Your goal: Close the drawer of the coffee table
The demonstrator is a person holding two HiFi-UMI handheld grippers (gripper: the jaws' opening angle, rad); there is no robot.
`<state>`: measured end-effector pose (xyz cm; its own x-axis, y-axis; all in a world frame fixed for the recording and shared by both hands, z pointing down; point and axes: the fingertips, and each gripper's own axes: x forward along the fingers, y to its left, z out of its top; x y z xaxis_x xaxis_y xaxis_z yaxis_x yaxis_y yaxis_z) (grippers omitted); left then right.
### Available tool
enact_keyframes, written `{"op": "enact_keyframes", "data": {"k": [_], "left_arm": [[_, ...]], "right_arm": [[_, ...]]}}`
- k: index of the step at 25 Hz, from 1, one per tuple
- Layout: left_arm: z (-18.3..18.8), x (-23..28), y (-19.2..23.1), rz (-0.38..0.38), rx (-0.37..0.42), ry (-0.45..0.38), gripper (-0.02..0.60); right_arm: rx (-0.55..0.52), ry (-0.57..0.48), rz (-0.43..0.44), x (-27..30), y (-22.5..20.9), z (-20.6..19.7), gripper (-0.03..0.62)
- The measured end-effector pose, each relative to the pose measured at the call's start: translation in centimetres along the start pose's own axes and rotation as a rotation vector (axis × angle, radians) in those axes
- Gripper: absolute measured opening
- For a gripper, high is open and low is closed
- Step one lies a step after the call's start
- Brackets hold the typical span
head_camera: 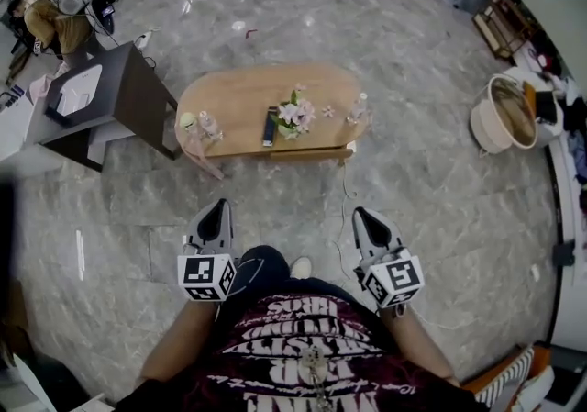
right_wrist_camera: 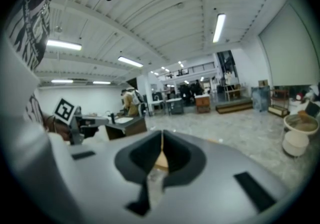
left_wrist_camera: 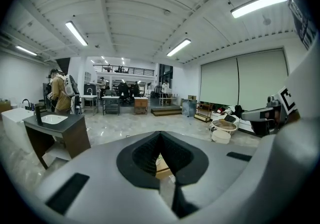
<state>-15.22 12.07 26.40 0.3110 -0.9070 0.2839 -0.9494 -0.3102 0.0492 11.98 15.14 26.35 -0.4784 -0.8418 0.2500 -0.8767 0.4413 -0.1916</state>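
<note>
The oval wooden coffee table [head_camera: 248, 98] stands on the marble floor ahead of me. Its drawer [head_camera: 310, 155] juts out a little from the front edge on the right. My left gripper [head_camera: 216, 210] and right gripper [head_camera: 364, 216] are held out side by side, well short of the table, both shut and empty. In the left gripper view the jaws [left_wrist_camera: 160, 135] meet, and a sliver of the table [left_wrist_camera: 161, 165] shows through the notch below them. The right gripper view shows its jaws [right_wrist_camera: 162, 135] pressed together too, with a strip of wood [right_wrist_camera: 161, 160] visible beyond.
On the table stand a flower vase [head_camera: 293, 115], a dark remote [head_camera: 270, 126] and two small bottles [head_camera: 358, 107]. A dark sink cabinet [head_camera: 110, 94] stands left of it, with a person [head_camera: 50, 16] behind. A round basket [head_camera: 509, 112] sits at the right, and a cable [head_camera: 347, 208] lies on the floor.
</note>
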Motion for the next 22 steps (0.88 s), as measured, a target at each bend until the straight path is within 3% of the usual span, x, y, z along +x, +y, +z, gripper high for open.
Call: {"op": "enact_keyframes", "data": {"k": [7,12,22], "left_arm": [[0.2,1.4,-0.4,-0.004,0.01,0.025,0.021],[0.7,2.5,-1.8,-0.053,0.083,0.038,0.021],[-1.4,5.3,-3.9,-0.11,0.062,0.111,0.021]], "right_arm": [[0.04,-0.019,-0.015,0.3,-2.0,0.2,0.034],[0.074,-0.04,-0.052,-0.3,-3.1,-0.3,0.034],[0.126,0.008,-0.101,-0.8,-5.6,-2.6,0.034]]}}
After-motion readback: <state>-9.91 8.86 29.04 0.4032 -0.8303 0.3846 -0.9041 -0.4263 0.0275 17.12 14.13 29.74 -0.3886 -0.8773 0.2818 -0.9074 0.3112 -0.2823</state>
